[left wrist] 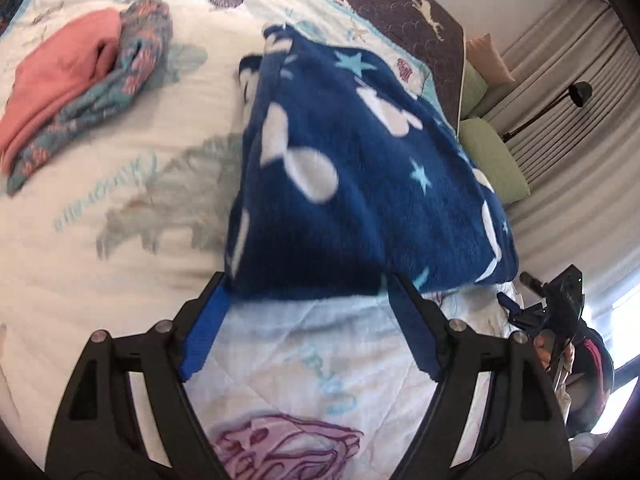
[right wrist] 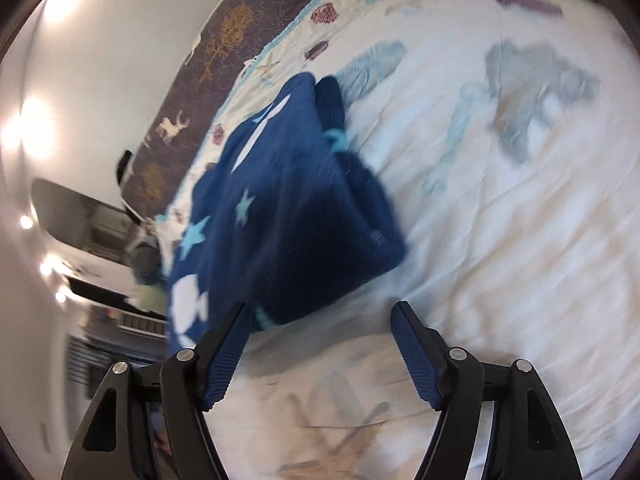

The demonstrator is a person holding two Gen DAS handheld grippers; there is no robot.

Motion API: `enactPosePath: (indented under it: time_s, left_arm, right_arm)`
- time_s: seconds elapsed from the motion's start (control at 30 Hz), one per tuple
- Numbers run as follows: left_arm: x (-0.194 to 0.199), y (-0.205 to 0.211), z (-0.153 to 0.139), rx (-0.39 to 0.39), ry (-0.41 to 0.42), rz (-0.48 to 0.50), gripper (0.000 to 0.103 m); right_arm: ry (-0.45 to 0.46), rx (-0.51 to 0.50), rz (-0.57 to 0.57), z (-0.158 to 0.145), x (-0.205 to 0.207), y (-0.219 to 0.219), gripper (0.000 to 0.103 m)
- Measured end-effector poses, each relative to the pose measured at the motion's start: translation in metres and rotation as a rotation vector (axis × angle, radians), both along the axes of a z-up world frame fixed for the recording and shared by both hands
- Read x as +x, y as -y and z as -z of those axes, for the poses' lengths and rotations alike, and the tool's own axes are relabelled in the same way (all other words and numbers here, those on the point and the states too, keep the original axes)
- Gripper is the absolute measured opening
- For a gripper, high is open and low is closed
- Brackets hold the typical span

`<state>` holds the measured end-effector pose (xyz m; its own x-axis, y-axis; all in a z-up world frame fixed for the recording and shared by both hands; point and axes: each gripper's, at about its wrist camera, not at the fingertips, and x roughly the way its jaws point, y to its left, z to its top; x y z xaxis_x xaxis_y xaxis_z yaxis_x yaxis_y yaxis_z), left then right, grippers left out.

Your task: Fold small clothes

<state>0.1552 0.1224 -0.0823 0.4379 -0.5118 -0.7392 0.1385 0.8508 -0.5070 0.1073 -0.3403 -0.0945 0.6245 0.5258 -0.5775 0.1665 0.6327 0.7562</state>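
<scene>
A dark blue fleece garment [left wrist: 360, 168] with white shapes and pale blue stars lies bunched on the white bedspread [left wrist: 100, 280]. My left gripper [left wrist: 308, 284] stands open, and the garment's near edge lies right at its fingertips without being pinched. In the right wrist view the same garment [right wrist: 288, 216] is a blurred heap just beyond my right gripper [right wrist: 320, 308]. That gripper is also open, with its left fingertip [right wrist: 236, 320] beside the hem and bare bedspread [right wrist: 500, 240] between the pads.
A folded pink garment [left wrist: 60, 80] and a teal patterned one [left wrist: 136, 56] lie at the far left of the bed. A brown deer-print blanket [left wrist: 400, 0] covers the head end, with green pillows [left wrist: 492, 160], a black lamp [left wrist: 576, 96] and curtains beyond. A person's hand [left wrist: 544, 350] shows at right.
</scene>
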Motion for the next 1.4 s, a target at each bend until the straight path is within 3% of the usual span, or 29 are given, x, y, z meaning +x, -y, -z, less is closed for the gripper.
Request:
enactPosePath:
  time_s: [0.1, 0.17, 0.2, 0.23, 0.27, 0.37, 0.43, 0.53, 0.6, 0.7, 0.77, 0.87, 0.93, 0.97, 1.07, 1.13, 1.27, 1.33, 1.37, 1.4]
  left_arm:
    - [0.011, 0.01, 0.004, 0.0, 0.005, -0.013, 0.085]
    - [0.022, 0.009, 0.007, -0.088, 0.007, -0.071, 0.081]
    - [0.024, 0.006, 0.007, -0.132, 0.01, -0.089, 0.051]
    - [0.027, 0.004, 0.009, -0.178, -0.01, -0.1, 0.032]
    - [0.029, 0.003, 0.009, -0.207, -0.033, -0.105, 0.029]
    - [0.015, -0.002, -0.009, -0.234, 0.007, -0.096, 0.025]
    - [-0.007, -0.004, -0.03, -0.244, 0.06, -0.044, 0.025]
    - [-0.039, -0.007, -0.045, -0.257, 0.08, 0.032, 0.025]
    - [-0.061, -0.002, -0.048, -0.225, 0.076, 0.078, 0.025]
    - [-0.081, 0.0, -0.03, -0.142, 0.024, 0.132, 0.03]
    - [-0.09, -0.008, -0.006, -0.084, -0.068, 0.117, 0.03]
    - [-0.099, -0.034, 0.007, -0.126, -0.133, 0.049, 0.03]
    - [-0.103, -0.047, -0.007, -0.081, -0.087, 0.003, 0.031]
    - [-0.104, -0.052, -0.017, -0.035, -0.04, -0.023, 0.031]
    - [-0.102, -0.054, -0.057, 0.028, 0.112, -0.044, 0.031]
    - [-0.095, -0.039, -0.075, 0.025, 0.183, -0.002, 0.031]
    - [-0.063, 0.022, -0.077, -0.024, 0.233, 0.155, 0.032]
    - [-0.043, 0.043, -0.059, 0.024, 0.193, 0.165, 0.034]
    - [-0.034, 0.046, -0.041, 0.106, 0.148, 0.134, 0.034]
    - [-0.032, 0.039, -0.023, 0.131, 0.111, 0.107, 0.03]
  right_arm:
    - [0.046, 0.054, 0.012, -0.001, 0.02, -0.004, 0.081]
    - [0.026, 0.105, 0.08, 0.008, 0.033, -0.001, 0.083]
    - [0.006, 0.115, 0.113, 0.011, 0.039, -0.001, 0.082]
    - [-0.009, 0.111, 0.147, 0.011, 0.042, -0.001, 0.059]
    - [-0.011, 0.074, 0.165, 0.007, 0.043, -0.003, 0.014]
    - [0.033, 0.046, 0.172, -0.011, 0.029, -0.002, 0.012]
    - [0.071, 0.037, 0.167, -0.025, 0.014, 0.002, 0.011]
    - [0.101, 0.008, 0.14, -0.042, -0.013, 0.01, 0.011]
    - [0.093, -0.011, 0.126, -0.045, -0.032, 0.015, 0.011]
    - [0.036, -0.053, 0.085, -0.036, -0.062, 0.02, 0.012]
    - [-0.045, -0.096, 0.065, -0.02, -0.076, 0.024, 0.018]
    - [-0.139, -0.108, 0.126, 0.001, -0.098, 0.045, 0.034]
    - [-0.136, -0.088, 0.199, -0.003, -0.11, 0.06, 0.036]
    - [-0.118, -0.127, 0.252, -0.013, -0.116, 0.067, 0.037]
    - [-0.038, -0.349, 0.298, -0.05, -0.115, 0.059, 0.037]
    - [0.055, -0.478, 0.2, -0.075, -0.101, 0.027, 0.037]
    - [0.193, -0.527, -0.035, -0.087, -0.066, -0.041, 0.037]
    - [0.223, -0.487, -0.118, -0.082, -0.047, -0.065, 0.036]
    - [0.193, -0.47, -0.147, -0.073, -0.033, -0.074, 0.035]
    - [0.145, -0.484, -0.149, -0.06, -0.023, -0.074, 0.035]
